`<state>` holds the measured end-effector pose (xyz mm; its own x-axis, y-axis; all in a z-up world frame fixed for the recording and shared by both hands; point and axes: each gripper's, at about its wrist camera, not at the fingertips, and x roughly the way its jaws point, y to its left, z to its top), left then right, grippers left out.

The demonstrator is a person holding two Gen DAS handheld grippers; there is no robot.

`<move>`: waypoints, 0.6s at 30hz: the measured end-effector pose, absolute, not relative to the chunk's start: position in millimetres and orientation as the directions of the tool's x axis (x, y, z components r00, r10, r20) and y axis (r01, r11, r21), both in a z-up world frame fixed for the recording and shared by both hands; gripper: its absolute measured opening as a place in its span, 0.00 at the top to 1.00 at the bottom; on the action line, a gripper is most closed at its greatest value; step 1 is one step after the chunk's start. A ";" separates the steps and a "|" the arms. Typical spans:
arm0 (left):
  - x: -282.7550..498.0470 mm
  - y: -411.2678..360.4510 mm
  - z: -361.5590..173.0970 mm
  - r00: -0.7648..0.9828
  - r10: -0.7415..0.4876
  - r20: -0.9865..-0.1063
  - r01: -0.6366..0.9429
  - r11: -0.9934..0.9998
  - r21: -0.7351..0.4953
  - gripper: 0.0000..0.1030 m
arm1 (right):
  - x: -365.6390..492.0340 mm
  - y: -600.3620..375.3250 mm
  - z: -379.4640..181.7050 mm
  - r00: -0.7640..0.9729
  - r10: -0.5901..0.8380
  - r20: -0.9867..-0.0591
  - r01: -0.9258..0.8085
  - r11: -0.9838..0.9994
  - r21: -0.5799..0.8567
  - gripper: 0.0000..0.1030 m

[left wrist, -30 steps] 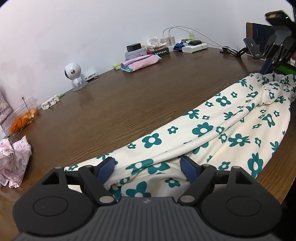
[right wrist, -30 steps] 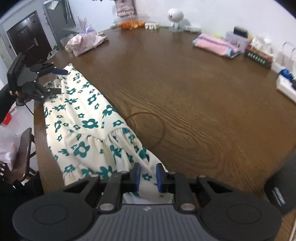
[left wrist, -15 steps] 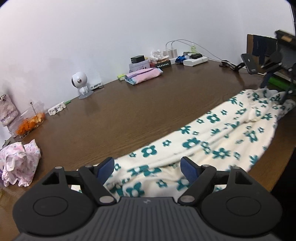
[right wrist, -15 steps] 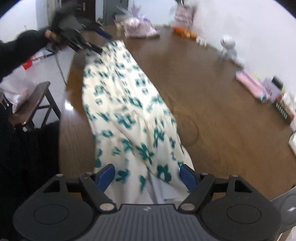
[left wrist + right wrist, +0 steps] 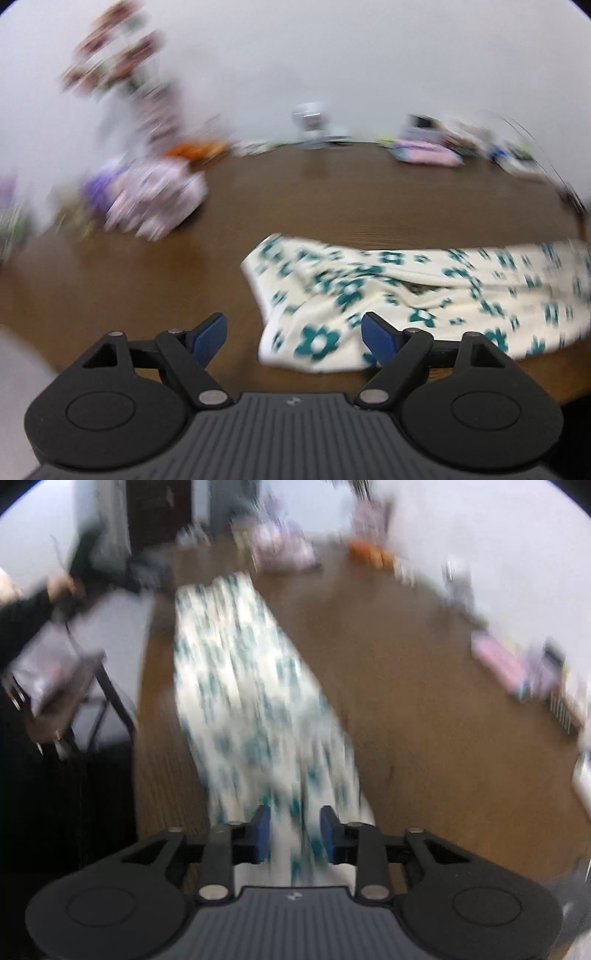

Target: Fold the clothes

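A cream garment with teal flowers [image 5: 424, 295] lies as a long strip on the brown table [image 5: 332, 195]. My left gripper [image 5: 293, 332] is open just above the garment's near left corner. That corner lies between the fingers, close to the right one, and the pads do not touch it. In the right wrist view the garment [image 5: 240, 672] runs away from me. My right gripper [image 5: 295, 830] straddles its near end, its jaws closing with cloth between them and a gap still showing. Both views are blurred by motion.
A pink and purple bundle of cloth [image 5: 155, 195] lies at the left of the table. A folded pink cloth [image 5: 424, 155], a small white figure [image 5: 310, 122] and cables line the far edge. A chair [image 5: 55, 686] stands beside the table, below a person's hand [image 5: 59, 587].
My left gripper has swung left and rolled, from straddling the cloth to hovering over its corner. My right gripper let go of the cloth, opened wide, lifted, and has narrowed again around the near end.
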<state>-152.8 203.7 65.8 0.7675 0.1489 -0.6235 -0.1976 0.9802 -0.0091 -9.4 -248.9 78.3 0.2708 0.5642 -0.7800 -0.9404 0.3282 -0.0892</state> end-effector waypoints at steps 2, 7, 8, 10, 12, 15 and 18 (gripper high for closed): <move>-153.8 217.3 60.5 0.748 0.124 -0.652 -0.281 0.949 -0.141 0.20 | -7.9 -222.5 98.5 0.307 0.609 -0.731 -0.940 0.315 -0.133 0.48; -142.6 223.9 50.8 0.720 0.108 -0.686 -0.364 0.900 -0.240 0.29 | 20.9 -92.3 93.3 0.276 0.657 -0.701 -0.961 0.180 -0.210 0.48; -141.8 220.1 49.3 0.714 0.119 -0.690 -0.368 0.902 -0.224 0.31 | 29.9 -66.9 88.8 0.247 0.669 -0.701 -0.969 0.155 -0.193 0.48; -141.2 213.8 44.9 0.709 0.126 -0.694 -0.375 0.900 -0.220 0.37 | 54.1 -13.6 76.9 0.209 0.672 -0.711 -0.978 0.161 -0.135 0.48; -140.2 210.9 43.0 0.719 0.142 -0.681 -0.394 0.890 -0.231 0.37 | 77.1 31.2 63.2 0.183 0.672 -0.718 -0.979 0.191 -0.070 0.48; -137.6 213.4 41.9 0.736 0.133 -0.663 -0.403 0.874 -0.272 0.52 | 107.8 83.8 40.4 0.132 0.653 -0.746 -0.962 0.265 0.062 0.48; -133.9 217.6 40.8 0.729 0.149 -0.668 -0.403 0.883 -0.242 0.81 | 117.6 111.3 24.2 0.045 0.666 -0.744 -0.950 0.260 0.175 0.49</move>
